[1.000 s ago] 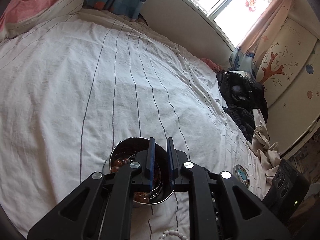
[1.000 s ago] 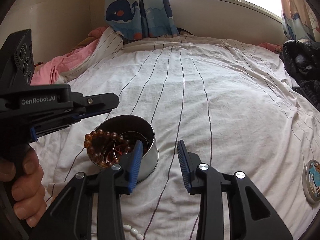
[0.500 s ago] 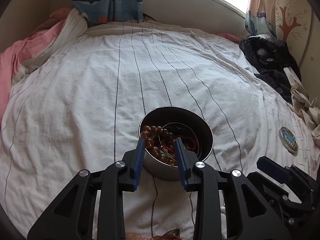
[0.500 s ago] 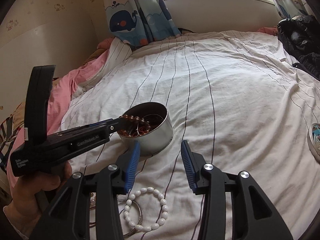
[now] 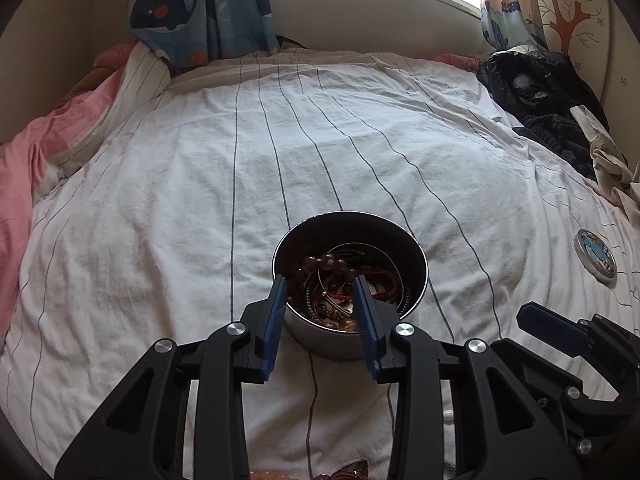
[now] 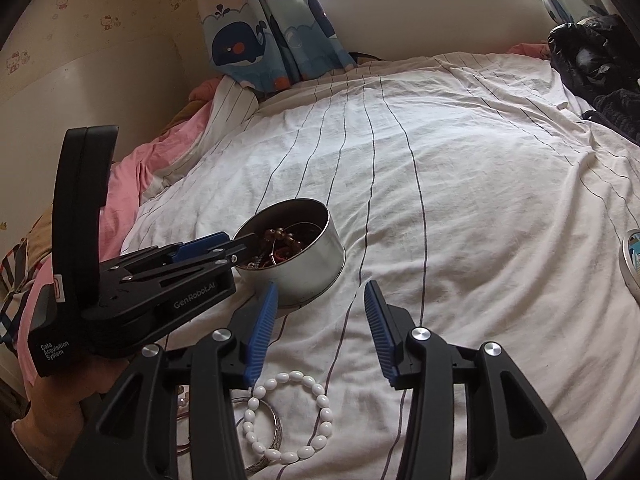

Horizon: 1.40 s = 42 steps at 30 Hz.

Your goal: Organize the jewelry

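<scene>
Jewelry fills the round metal tin (image 5: 350, 280) on the striped white bedsheet (image 5: 280, 152), and your left tongs (image 5: 320, 292) sit right at its near rim, blue pads either side of the near wall, tips over the opening. Their jaws have parted over the last second, with little change since; nothing is clamped between them, and the brown bead bracelet (image 5: 328, 264) lies loose inside the tin among red cord and thin metal bangles.

Your right tongs (image 6: 320, 300) hover to the right of the tin and nearer you, jaws apart and just now widening, only bare sheet between the pads. Just near of them, beside the left pad, lies the white bead bracelet (image 6: 290, 416), overlapping a silver bangle (image 6: 272, 436). The tin's round lid (image 5: 595, 255) rests well off to the right.

From the right wrist view your hand (image 6: 56, 412) on the left tool is partly cut off at the frame edge. More beads at the bottom edge of the left wrist view are cropped and too blurred to identify. The tangle deep in the tin is dark and hard to sort piece by piece. The silver bangle is half hidden behind the tongs' arm.
</scene>
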{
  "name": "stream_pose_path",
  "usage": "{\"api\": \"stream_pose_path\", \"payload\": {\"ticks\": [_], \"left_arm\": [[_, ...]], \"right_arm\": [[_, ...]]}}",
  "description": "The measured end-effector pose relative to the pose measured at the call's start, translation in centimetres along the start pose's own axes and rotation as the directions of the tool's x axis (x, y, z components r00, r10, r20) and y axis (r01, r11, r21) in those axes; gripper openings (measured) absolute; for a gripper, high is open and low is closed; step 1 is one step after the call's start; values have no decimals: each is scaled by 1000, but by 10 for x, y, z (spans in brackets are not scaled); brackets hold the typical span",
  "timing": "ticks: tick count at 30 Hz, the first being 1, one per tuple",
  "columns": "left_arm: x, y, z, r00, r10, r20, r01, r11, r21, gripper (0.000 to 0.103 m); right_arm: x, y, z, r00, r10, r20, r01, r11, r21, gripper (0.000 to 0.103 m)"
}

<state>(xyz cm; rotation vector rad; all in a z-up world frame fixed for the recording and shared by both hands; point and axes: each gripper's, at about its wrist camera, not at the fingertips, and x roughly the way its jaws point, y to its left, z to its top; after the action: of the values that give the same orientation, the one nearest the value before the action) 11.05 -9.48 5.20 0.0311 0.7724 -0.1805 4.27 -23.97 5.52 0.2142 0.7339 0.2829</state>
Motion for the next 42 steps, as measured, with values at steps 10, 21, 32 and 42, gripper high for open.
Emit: {"api": "stream_pose_path", "payload": {"ticks": [10,21,32,42], "left_arm": [[15,-3,0,997,-63,-49,62,998,-24,34],[-25,28,-29,999,-44,-11,42,993,-113,38],[-65,83,-69,998,-54,-40,42,967,-250,39],[-63,59,-89,994,-99,-56,91,988,-127,39]], "right_arm": [[2,3,0,1000,-7,-2,7,1000,-21,47],[-4,13,-3,999,-34,6,34,997,-71,47],[-19,2,-21,998,-60,-24,59,997,-47,47],[-18,8,-48,992,-49,-115,40,996,-81,47]]}}
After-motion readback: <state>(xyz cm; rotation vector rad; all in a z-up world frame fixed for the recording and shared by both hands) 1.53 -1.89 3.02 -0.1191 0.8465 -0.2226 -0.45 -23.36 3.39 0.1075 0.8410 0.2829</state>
